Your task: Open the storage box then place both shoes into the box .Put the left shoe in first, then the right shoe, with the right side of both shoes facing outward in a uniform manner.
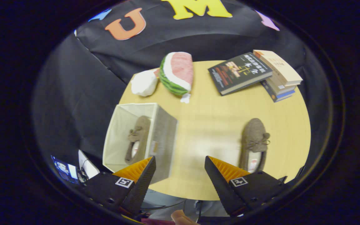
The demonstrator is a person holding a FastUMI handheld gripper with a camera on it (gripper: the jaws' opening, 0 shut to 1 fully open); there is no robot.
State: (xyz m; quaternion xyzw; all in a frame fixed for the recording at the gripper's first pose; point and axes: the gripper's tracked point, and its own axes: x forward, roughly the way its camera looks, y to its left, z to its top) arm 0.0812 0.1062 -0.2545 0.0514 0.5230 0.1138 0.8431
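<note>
One shoe (137, 139) sits inside the open storage box (164, 140) at the left of the table (211, 125), just beyond my left finger. I hold the tool (180, 164) wide open, gripping nothing. Second shoe (254, 143) lies on the table ahead of my right finger.
</note>
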